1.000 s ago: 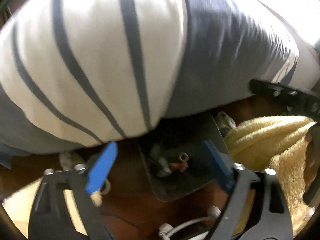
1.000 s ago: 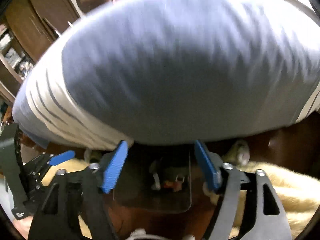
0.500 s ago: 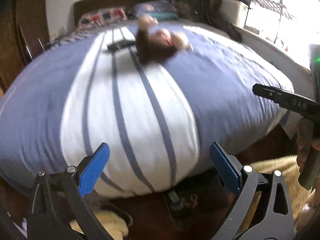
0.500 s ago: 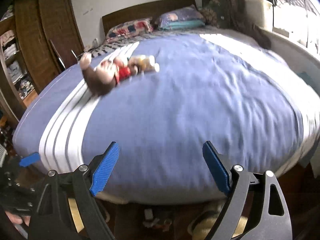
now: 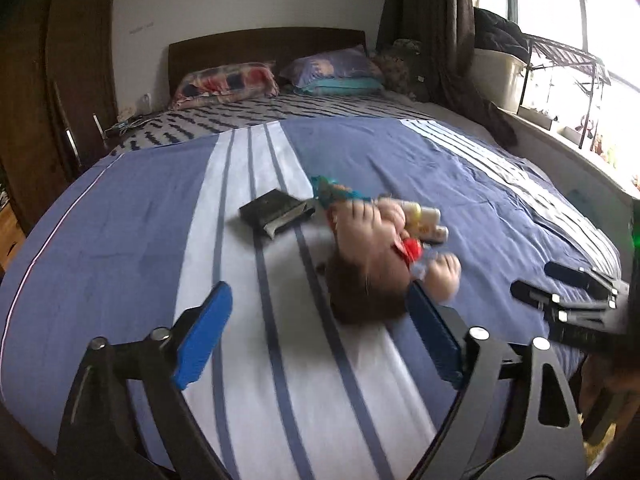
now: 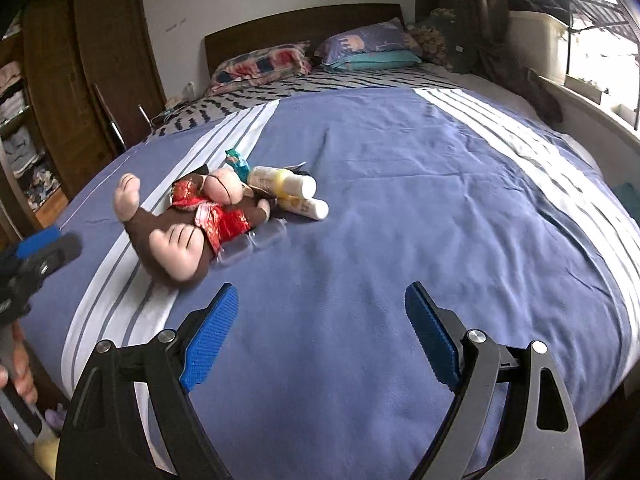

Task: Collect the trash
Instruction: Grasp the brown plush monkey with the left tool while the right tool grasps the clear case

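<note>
My left gripper hangs wide open with nothing between its blue pads, and my right gripper is spread just as wide and empty, both over the foot of the blue striped bedspread. Ahead lies a cluster: a brown plush monkey in a shiny red top, two white-and-yellow bottles touching it, a crumpled teal wrapper behind, and a clear plastic blister tray at its side. A black wallet-like thing lies just left.

Lying on the bed are one plush monkey, two white bottles, and one teal wrapper. One black wallet is sitting beside them. Three pillows are resting at the headboard.
</note>
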A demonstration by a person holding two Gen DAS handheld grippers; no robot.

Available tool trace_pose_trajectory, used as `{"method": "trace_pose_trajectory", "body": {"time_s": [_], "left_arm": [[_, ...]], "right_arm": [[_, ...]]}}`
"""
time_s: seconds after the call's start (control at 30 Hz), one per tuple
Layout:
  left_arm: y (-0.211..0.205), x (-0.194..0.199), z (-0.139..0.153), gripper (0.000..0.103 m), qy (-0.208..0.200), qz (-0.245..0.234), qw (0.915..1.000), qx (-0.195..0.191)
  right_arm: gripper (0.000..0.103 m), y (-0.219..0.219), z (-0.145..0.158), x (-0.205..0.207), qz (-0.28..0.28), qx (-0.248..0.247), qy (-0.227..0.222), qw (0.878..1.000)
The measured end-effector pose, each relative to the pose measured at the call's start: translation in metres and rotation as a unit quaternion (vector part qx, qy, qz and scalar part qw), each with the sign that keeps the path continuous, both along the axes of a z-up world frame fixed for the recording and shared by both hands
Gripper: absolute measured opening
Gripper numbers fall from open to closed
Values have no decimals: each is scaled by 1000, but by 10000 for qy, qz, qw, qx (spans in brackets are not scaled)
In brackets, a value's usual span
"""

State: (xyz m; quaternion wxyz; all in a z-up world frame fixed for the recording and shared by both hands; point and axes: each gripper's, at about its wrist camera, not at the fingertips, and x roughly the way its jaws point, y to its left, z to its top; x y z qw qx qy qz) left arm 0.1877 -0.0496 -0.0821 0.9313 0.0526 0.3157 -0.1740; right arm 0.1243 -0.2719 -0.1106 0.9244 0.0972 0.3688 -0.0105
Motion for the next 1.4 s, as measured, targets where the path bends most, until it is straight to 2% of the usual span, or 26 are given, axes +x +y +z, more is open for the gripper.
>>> {"method": "trace_pose_trajectory", "body": {"time_s": [0.1,0.23,0.33,0.4,0.5,0.7,0.77,0.83,1.0,1.03,1.07,1.17,1.4], "left_arm": [[-12,23,-5,71,126,-72,9999,-8],[-27,45,-13,65,236,-213,9995,-7],[-36,55,-20,49,336,-353,9988,63],[-37,61,-23,34,447,-464,9979,23],[-34,61,-23,27,385,-478,9981,64],[-1,53,-7,25,-17,-182,9997,140],[10,52,-2,25,-61,-84,9999,116],[22,52,0,25,-92,18,9999,98],[36,54,-1,26,-70,42,9999,84],[37,55,-2,26,-66,30,9999,87],[38,55,-2,26,-65,28,9999,94],[39,56,-4,26,-46,11,10000,85],[41,46,-6,26,24,-43,10000,30]], "right_arm": [[86,3,-6,14,83,77,72,9999],[86,4,-10,27,133,79,108,9998],[86,6,-11,36,156,102,128,9997],[86,8,-12,41,215,108,148,9996],[86,13,-14,51,283,122,204,9993],[86,26,-23,69,377,220,385,9983],[85,34,-27,76,447,186,512,9975],[84,39,-35,88,512,454,696,9952],[77,45,-43,109,342,585,777,9947],[72,47,-44,114,325,564,795,9947],[61,49,-45,117,315,506,819,9949],[38,57,-47,126,331,302,899,9949],[37,71,-40,113,603,225,752,9951]]}}
